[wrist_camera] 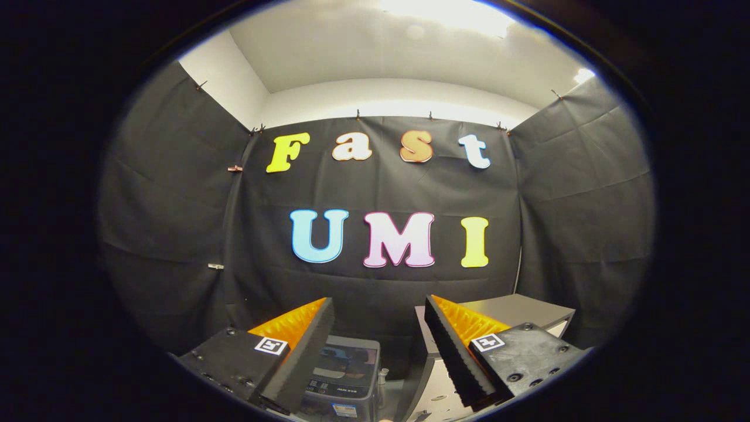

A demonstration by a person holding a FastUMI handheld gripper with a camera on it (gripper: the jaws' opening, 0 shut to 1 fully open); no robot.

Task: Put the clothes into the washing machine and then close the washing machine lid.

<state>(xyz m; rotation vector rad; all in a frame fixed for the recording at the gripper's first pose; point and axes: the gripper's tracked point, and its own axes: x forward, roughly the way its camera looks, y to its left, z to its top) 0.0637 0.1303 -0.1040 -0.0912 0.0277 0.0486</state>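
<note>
Washing machine (344,375): small grey box with a dark glossy top panel, low down, just beyond and between the fingers.
Lid: state cannot be told.

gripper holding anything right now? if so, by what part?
Nothing held. The gripper is open, its fingers spread with an empty gap between them; the washing machine sits low beyond them, untouched.

Ahead of me black cloth walls (381,293), creased and sagging, pinned up on small clips (358,112), white ceiling (363,47) over them, bright lamp (451,12) glaring up top, grey tabletop (515,308) low on my right, thin pale cord (518,269) running down the cloth just behind it
</note>
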